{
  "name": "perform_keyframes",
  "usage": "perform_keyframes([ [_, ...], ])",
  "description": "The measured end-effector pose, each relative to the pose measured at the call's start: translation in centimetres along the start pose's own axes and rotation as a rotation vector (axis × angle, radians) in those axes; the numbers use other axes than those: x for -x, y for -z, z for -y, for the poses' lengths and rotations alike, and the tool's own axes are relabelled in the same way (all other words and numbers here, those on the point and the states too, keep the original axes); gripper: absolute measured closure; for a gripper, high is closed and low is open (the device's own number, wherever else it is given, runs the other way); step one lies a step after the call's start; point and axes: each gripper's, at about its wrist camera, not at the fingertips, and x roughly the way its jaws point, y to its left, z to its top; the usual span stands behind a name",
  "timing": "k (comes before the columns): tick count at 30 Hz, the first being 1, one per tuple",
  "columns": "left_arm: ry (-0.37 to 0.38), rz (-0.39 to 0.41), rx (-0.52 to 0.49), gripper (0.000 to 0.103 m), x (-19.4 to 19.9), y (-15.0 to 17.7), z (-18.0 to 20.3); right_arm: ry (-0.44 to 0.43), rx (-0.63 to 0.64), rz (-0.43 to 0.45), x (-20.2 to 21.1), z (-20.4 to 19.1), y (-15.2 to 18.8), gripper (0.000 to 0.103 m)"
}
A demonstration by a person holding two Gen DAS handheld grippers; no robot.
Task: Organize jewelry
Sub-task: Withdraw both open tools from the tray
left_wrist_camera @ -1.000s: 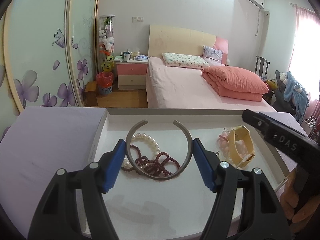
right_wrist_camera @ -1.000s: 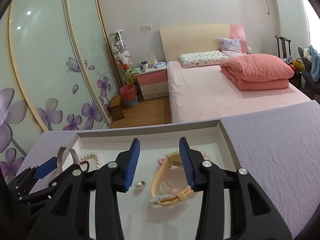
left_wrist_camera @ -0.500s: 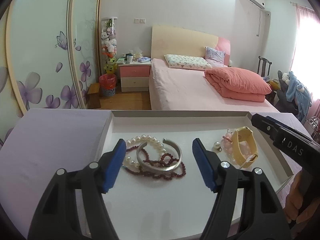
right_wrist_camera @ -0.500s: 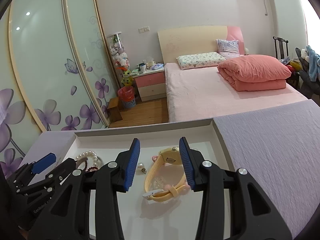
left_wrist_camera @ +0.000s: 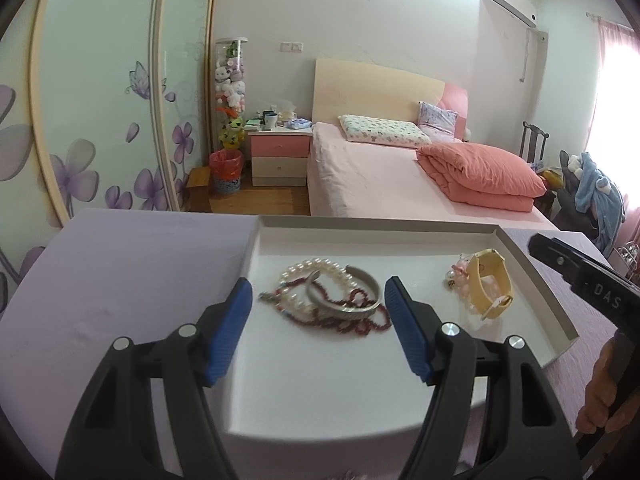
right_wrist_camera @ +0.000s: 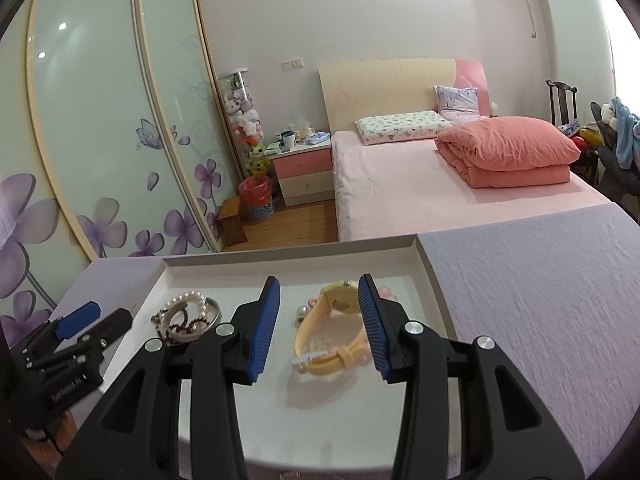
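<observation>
Both claws are hovering wide open, holding nothing: left gripper (left_wrist_camera: 318, 320) facing the silver bangle (left_wrist_camera: 344, 294), right gripper (right_wrist_camera: 320, 320) bracketing the yellow watch (right_wrist_camera: 332, 328), apparently lining up a pickup from the tray (left_wrist_camera: 376, 222).

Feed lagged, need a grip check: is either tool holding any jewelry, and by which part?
Nothing is held. The left tool and right tool are both open; the silver bangle and yellow watch lie in the tray.

In my white tray (left_wrist_camera: 532, 280) I count one silver bangle (left_wrist_camera: 352, 298), one pearl strand (left_wrist_camera: 316, 270), one dark red bead strand (left_wrist_camera: 352, 322), one yellow watch (left_wrist_camera: 490, 284) and one small pink trinket (left_wrist_camera: 458, 276) beside it. I hold two grippers: left gripper (left_wrist_camera: 318, 326), right gripper (right_wrist_camera: 320, 322).
</observation>
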Motion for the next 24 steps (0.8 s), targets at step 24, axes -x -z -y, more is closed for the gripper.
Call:
perform_keyframes([
  [24, 0.008, -0.082, -0.024, 0.031, 8.6, 8.4, -2.8, -0.077, 0.122, -0.187, 7.7, -1.1, 9.6, 0.061],
])
